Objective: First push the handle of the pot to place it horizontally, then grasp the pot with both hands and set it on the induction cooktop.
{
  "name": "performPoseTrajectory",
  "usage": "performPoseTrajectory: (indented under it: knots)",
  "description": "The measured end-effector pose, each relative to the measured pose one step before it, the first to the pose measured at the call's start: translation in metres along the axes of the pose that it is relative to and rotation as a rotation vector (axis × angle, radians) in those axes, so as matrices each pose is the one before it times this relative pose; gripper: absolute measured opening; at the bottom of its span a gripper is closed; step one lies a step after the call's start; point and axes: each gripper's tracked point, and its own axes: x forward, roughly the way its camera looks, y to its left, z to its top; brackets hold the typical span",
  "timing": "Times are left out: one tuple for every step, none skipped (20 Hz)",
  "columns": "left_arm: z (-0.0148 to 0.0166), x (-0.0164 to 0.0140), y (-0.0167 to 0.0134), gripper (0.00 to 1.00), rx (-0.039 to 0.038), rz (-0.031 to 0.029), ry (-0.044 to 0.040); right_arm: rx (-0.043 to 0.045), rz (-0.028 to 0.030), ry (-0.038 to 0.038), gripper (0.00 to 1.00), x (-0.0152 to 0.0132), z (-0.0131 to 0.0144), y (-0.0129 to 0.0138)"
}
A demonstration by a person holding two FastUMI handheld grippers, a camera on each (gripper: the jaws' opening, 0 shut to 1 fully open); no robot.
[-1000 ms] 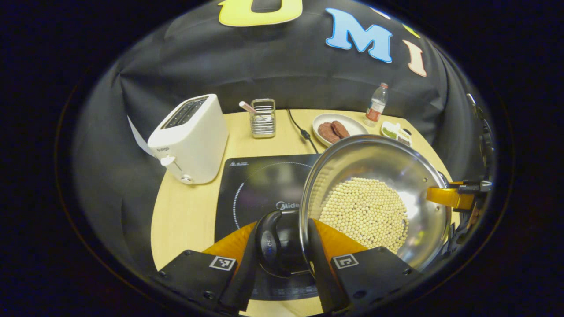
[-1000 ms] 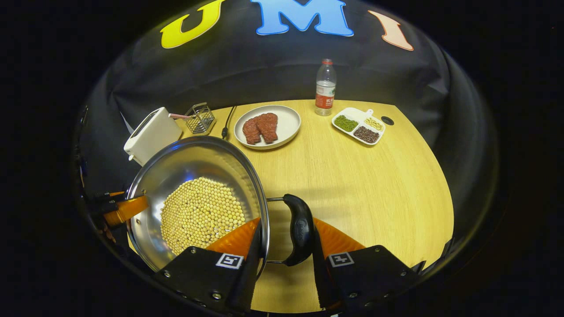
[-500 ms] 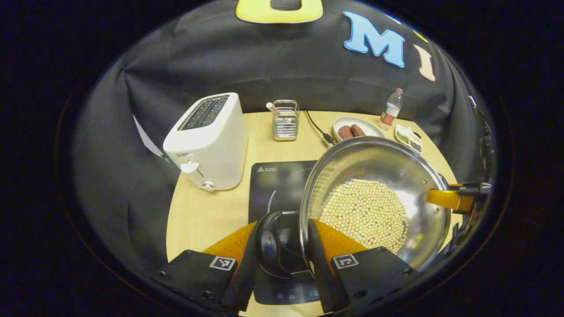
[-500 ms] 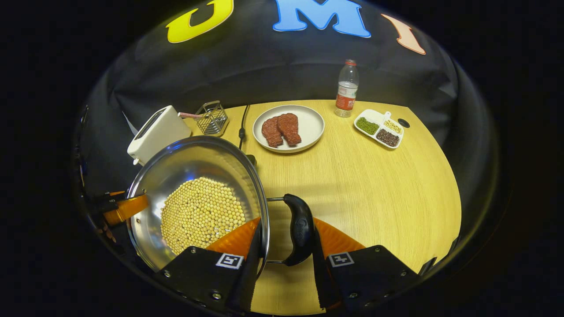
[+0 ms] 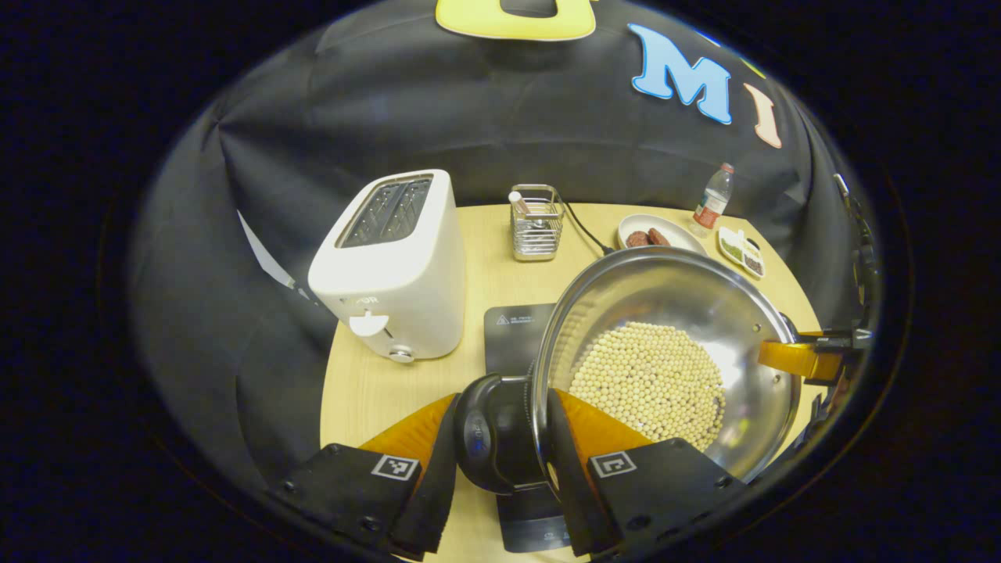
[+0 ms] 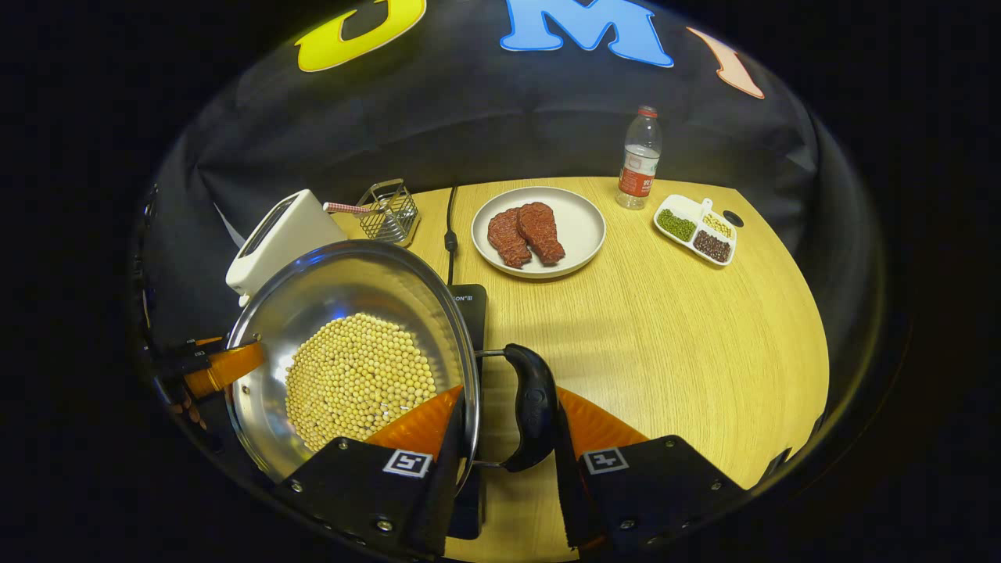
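A steel pot [image 5: 665,293] holding pale beans [image 5: 649,379] hangs between both grippers. My left gripper [image 5: 497,414] is shut on the pot's black side handle [image 5: 486,434]. In the right gripper view the same pot [image 6: 336,293] sits at lower left, and my right gripper [image 6: 505,418] is shut on its other black handle [image 6: 532,407]. Each gripper also shows small at the pot's far rim in the other's view: the right gripper [image 5: 805,356], the left gripper [image 6: 219,367]. The black induction cooktop [image 5: 512,328] lies mostly hidden under the pot; one corner [image 6: 469,301] peeks out.
A white toaster [image 5: 391,266] stands left of the cooktop, a wire holder [image 5: 536,223] behind it. A plate with two meat pieces [image 6: 539,231], a bottle [image 6: 639,156] and a divided dish of beans [image 6: 696,229] sit at the table's back. A black cable [image 6: 451,227] runs to the cooktop.
Both grippers have carried the pot leftwards over the table. The cooktop, seen beside the pot before, now lies largely beneath it. The grips have not changed.
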Motion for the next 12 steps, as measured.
performPoseTrajectory:
  knots:
    - [0.00110, 0.00173, 0.00323, 0.63, 0.00623, -0.00203, 0.00112, 0.00736, -0.00364, 0.00198, 0.56, 0.00107, -0.00026, 0.00319]
    - [-0.00020, 0.00299, 0.00215, 0.63, 0.00504, -0.00228, 0.00195, 0.00271, -0.00261, 0.00138, 0.56, 0.00109, -0.00115, 0.00280]
    - [0.00044, 0.00372, 0.00252, 0.65, -0.00058, -0.00369, 0.00027, -0.00035, -0.00195, -0.00061, 0.56, 0.00059, 0.00071, 0.00220]
    - [0.00011, 0.00483, 0.00215, 0.62, -0.00360, -0.00650, 0.00303, 0.00485, -0.00314, -0.00232, 0.56, 0.00152, 0.00054, 0.00114]
    - [0.00019, 0.00349, 0.00194, 0.62, 0.00038, -0.00671, 0.00059, 0.00241, -0.00268, 0.00279, 0.56, 0.00062, 0.00007, 0.00075]
    - [-0.00057, 0.00100, 0.00014, 0.62, 0.00206, -0.00534, 0.00011, 0.00261, -0.00072, 0.00172, 0.56, 0.00086, -0.00075, 0.00141]
    - [0.00025, 0.00236, 0.00041, 0.62, -0.00083, -0.00515, 0.00148, 0.00384, -0.00313, 0.00362, 0.56, 0.00051, 0.00007, 0.00019]
    - [0.00051, 0.00220, 0.00074, 0.62, 0.00019, -0.00422, 0.00040, 0.00395, -0.00312, 0.00121, 0.55, 0.00101, -0.00028, 0.00026]
    - [0.00056, 0.00282, 0.00066, 0.63, 0.00308, -0.00352, -0.00036, 0.00199, -0.00216, -0.00067, 0.55, 0.00047, 0.00026, -0.00001]
    - [0.00037, 0.00090, 0.00065, 0.63, 0.00270, -0.00256, -0.00039, 0.00235, -0.00063, -0.00033, 0.55, 0.00105, -0.00038, 0.00093]
    - [0.00002, 0.00189, 0.00105, 0.63, 0.00051, -0.00236, 0.00102, 0.00116, -0.00049, 0.00121, 0.55, 0.00042, -0.00037, 0.00030]
    - [-0.00045, 0.00065, -0.00014, 0.62, 0.00201, -0.00090, 0.00047, 0.00011, -0.00108, 0.00395, 0.55, 0.00155, -0.00066, 0.00037]
